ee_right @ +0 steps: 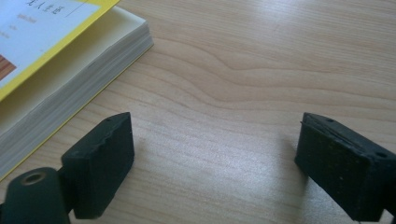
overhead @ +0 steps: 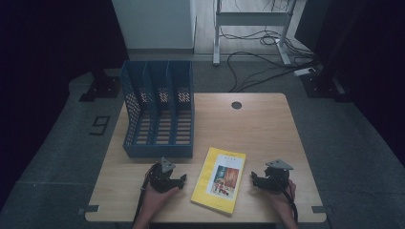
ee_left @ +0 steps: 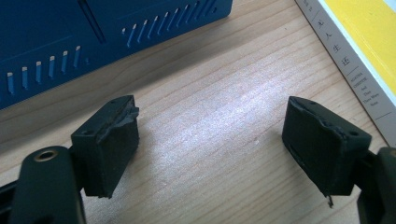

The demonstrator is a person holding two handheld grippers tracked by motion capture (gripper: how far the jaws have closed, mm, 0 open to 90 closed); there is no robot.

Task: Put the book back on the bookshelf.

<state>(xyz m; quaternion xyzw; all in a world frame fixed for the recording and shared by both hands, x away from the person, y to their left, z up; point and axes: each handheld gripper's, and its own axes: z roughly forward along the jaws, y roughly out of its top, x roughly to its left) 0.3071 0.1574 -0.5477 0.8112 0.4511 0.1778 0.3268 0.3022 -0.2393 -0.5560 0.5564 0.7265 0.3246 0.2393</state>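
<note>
A yellow book (overhead: 220, 180) lies flat on the wooden table (overhead: 258, 124) near its front edge, cover up. A blue file rack (overhead: 159, 110) with three slots lies at the table's back left. My left gripper (overhead: 180, 180) rests on the table just left of the book, jaws wide open over bare wood. In the left gripper view (ee_left: 212, 149) the book's white spine (ee_left: 348, 70) lies to the right and the rack (ee_left: 93, 37) lies ahead. My right gripper (overhead: 254, 180) sits just right of the book, open. The right gripper view (ee_right: 212, 161) has the book's page edge (ee_right: 79, 79) at the left.
A round cable hole (overhead: 236, 105) is in the table's back edge. Behind the table stand a white desk frame (overhead: 250, 28) and cables (overhead: 267, 62) on the floor. Bare wood lies right of the rack.
</note>
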